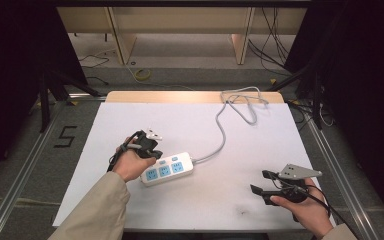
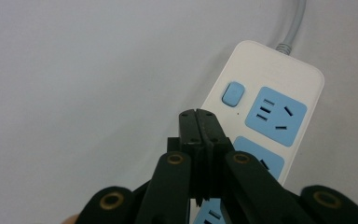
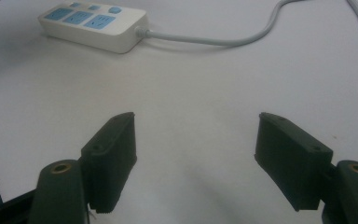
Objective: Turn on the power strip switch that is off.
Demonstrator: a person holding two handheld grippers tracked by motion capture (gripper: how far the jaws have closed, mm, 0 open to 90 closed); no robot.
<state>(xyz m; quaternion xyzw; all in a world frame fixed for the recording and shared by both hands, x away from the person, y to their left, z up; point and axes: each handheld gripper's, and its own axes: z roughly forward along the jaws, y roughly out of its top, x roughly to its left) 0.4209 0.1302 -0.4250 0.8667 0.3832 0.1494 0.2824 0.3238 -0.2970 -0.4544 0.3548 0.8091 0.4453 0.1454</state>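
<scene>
On the white counter the power strip lies left of centre, its grey cord trailing away toward the far edge. I judge the step in hand to be pressing one of the strip's small blue switches. My left claw is pressed together with nothing between the tips, poised over the strip just short of that switch. To do it well I'd come down squarely on the button, tips kept together, pushing straight so the strip doesn't skid. My right claw rests near the counter's right edge, spread wide and empty, well apart from the strip.
</scene>
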